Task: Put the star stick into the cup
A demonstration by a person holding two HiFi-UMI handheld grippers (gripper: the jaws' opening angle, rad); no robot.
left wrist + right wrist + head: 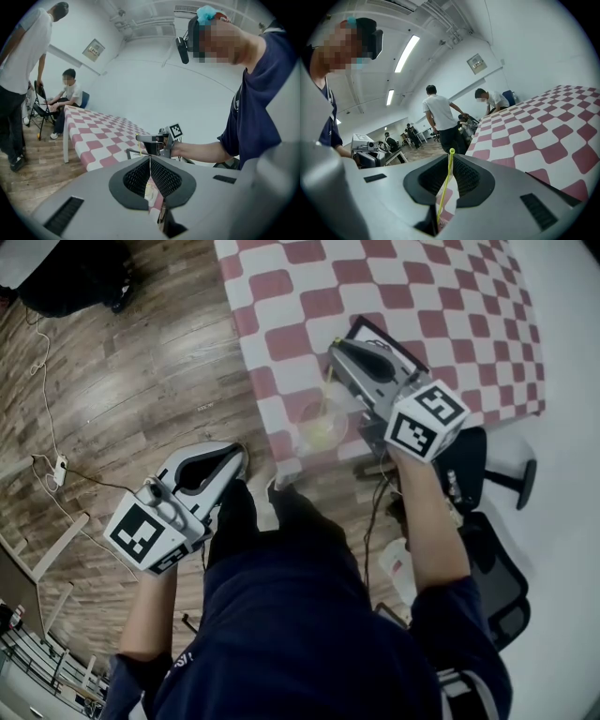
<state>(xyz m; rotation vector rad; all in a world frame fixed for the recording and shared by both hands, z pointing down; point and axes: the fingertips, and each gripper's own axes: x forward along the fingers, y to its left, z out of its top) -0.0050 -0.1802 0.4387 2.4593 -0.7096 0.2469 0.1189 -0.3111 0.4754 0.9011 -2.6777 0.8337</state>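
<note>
1. R gripper (336, 351): fingers clenched on the star stick (326, 395), directly above the cup (323, 425).
2. R gripper view: the thin yellow-green shaft is pinched between the pads. One small rounded end pokes out past the fingertips and the rest runs back through the gap.
3. Stick's long axis, head view: near upright, dropping from the fingers twd the cup mouth. There's a yellowish blur inside the cup, but can't tell if that's the star end or whether it touches bottom.
4. Cup: clear, standing on the checked tabletop (422, 296), close to its near edge.
5. L gripper (239, 457): fingers pressed together w/ nothing between them. It's well apart from the cup, off the tabletop on the cup's left, over the floor. So the R one is the nearer and the only one in play.
6. Judgement: next move prob. straight down along the stick's own axis, then let go. Risk: a sideways nudge could tip the cup, which looks light and sits close to the edge.
</note>
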